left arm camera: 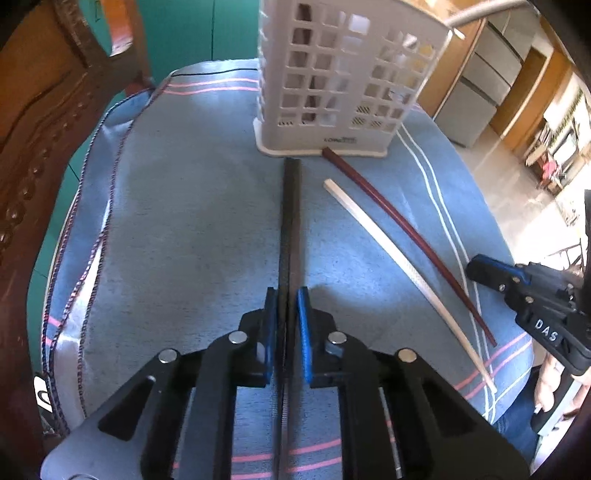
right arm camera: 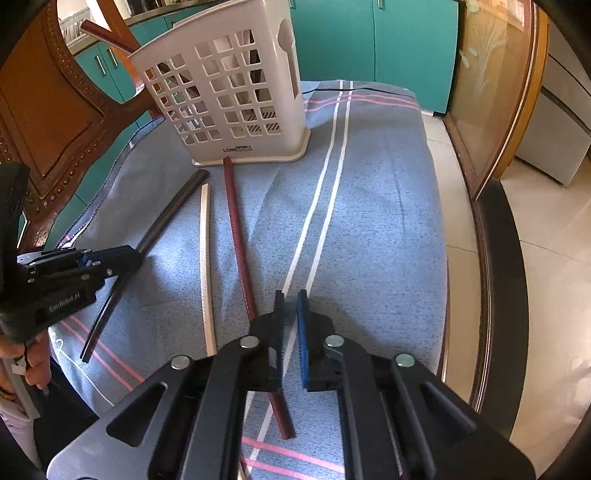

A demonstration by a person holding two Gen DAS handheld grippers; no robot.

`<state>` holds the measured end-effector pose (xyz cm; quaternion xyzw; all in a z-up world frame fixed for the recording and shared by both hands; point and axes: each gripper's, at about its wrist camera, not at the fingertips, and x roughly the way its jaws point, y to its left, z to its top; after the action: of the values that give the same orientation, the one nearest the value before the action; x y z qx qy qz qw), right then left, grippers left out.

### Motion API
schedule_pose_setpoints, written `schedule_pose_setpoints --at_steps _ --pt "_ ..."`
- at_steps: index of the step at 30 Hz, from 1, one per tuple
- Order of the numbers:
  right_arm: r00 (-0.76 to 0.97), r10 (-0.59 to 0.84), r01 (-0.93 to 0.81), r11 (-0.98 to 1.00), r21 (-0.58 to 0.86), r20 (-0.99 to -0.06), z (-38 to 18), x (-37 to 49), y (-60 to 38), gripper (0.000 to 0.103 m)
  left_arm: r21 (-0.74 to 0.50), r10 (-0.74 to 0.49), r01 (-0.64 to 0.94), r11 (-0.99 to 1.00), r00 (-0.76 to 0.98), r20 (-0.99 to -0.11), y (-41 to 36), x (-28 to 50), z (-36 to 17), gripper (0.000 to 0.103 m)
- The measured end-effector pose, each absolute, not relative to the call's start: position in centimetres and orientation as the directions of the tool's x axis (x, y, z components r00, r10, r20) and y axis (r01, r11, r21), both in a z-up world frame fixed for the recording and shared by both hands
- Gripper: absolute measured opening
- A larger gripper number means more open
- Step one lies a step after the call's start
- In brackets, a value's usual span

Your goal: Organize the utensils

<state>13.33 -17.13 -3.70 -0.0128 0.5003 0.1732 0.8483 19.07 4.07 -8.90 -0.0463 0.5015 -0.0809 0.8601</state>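
A white perforated utensil holder (left arm camera: 332,74) (right arm camera: 229,99) stands upright at the far side of the blue cloth, with a brown stick (right arm camera: 107,33) poking out of its top. Three chopsticks lie in front of it. My left gripper (left arm camera: 287,295) (right arm camera: 133,254) is shut on the black chopstick (left arm camera: 291,221) (right arm camera: 166,218), which points at the holder's base. The white chopstick (left arm camera: 399,266) (right arm camera: 207,266) and the red-brown chopstick (left arm camera: 406,229) (right arm camera: 238,236) lie free on the cloth. My right gripper (right arm camera: 290,295) (left arm camera: 472,264) is shut with only cloth showing in the slit; the red-brown chopstick passes under its left finger.
The blue cloth (left arm camera: 184,221) with pink and white stripes covers the table. A carved wooden chair back (left arm camera: 37,110) (right arm camera: 55,110) stands at the left. The table's dark rim (right arm camera: 495,295) runs along the right. A person's hand (right arm camera: 33,362) grips the left tool's handle.
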Motion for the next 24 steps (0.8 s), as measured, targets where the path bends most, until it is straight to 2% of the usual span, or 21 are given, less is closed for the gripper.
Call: schedule_pose_setpoints --at_steps 7,12,16,22,24 --pt "0.437 0.274 -0.307 0.941 0.145 -0.857 -3.7 13.4 -17.2 0.007 -0.287 -0.295 0.103 0.952 0.554 -0.779 5.4 18.5 -6.3 0.012" --pt "0.434 0.269 -0.306 0.942 0.140 -0.860 -3.8 13.6 -17.0 0.007 -0.333 -0.341 0.125 0.935 0.579 -0.741 5.8 18.4 -5.3 0.012" --pt "0.432 0.264 -0.307 0.942 0.135 -0.863 -3.9 13.7 -16.7 0.009 -0.276 -0.287 0.108 0.955 0.566 -0.773 5.3 18.3 -5.6 0.012" --pt "0.434 0.269 -0.309 0.941 0.138 -0.860 -3.8 13.6 -16.6 0.010 -0.166 -0.179 0.070 0.984 0.470 -0.864 5.0 19.4 -9.2 0.013" --pt "0.429 0.284 -0.321 0.935 0.149 -0.857 -3.6 13.8 -16.3 0.010 -0.143 -0.161 0.075 0.987 0.478 -0.863 4.9 19.6 -9.3 0.015"
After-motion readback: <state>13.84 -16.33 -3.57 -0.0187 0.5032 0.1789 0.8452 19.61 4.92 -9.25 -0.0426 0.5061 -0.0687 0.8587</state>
